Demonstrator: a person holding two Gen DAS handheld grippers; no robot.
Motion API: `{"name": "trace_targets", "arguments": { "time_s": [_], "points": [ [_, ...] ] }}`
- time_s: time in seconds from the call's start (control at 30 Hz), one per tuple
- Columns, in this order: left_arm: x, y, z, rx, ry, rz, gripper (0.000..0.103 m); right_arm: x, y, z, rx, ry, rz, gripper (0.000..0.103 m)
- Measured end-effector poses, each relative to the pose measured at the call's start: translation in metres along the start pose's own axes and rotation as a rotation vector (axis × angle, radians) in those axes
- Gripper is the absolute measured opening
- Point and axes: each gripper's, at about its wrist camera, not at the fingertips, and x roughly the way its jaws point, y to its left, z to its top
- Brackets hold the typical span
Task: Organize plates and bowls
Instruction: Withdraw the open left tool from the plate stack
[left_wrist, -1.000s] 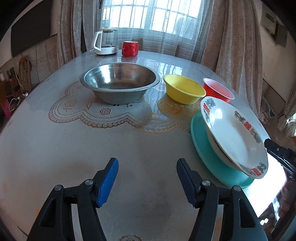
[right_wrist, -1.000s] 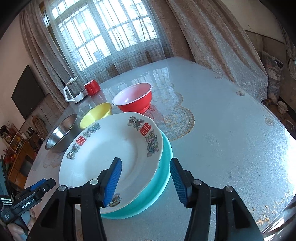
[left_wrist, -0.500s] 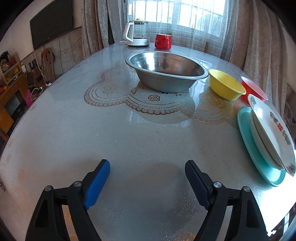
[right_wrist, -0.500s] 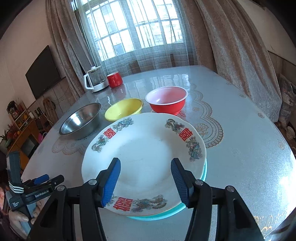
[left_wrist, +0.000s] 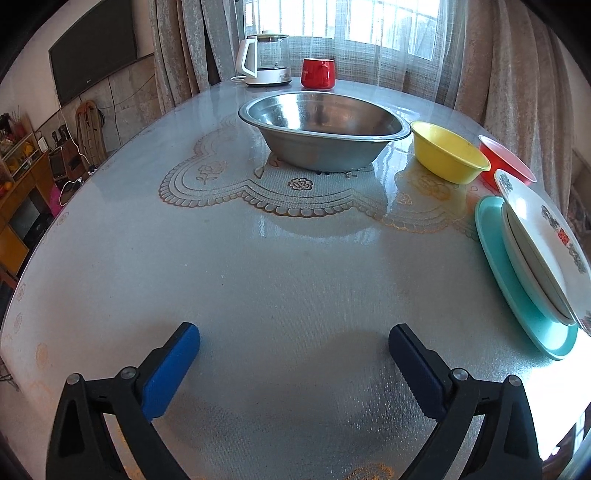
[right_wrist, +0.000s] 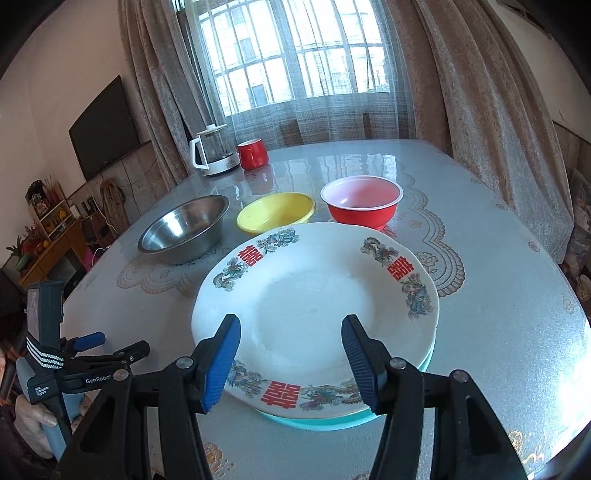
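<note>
The plates look stacked: a white plate is seen on a teal plate, at 3 o'clock in the left view. The bowls look next. 3 bowls are lined up behind: metal bowl at 10 o'clock, yellow bowl, red bowl at 12. The right gripper is held open over the white plate, gripping nothing. The left gripper is open over bare table. A bowl rim must be reached and pinched.

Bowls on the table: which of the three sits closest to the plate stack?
The red bowl, whose base almost meets the patterned plate. The yellow bowl is slightly farther left; the steel bowl is farthest.
</note>
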Motion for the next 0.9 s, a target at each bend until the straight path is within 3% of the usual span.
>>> {"name": "trace_targets", "arguments": {
  "time_s": [0.9],
  "points": [
    [0.001, 0.001, -0.005, -0.003, -0.053, -0.002, 0.103, -0.025, 0.017, -0.013, -0.024, -0.034, 0.033, 0.059]
  ]
}}
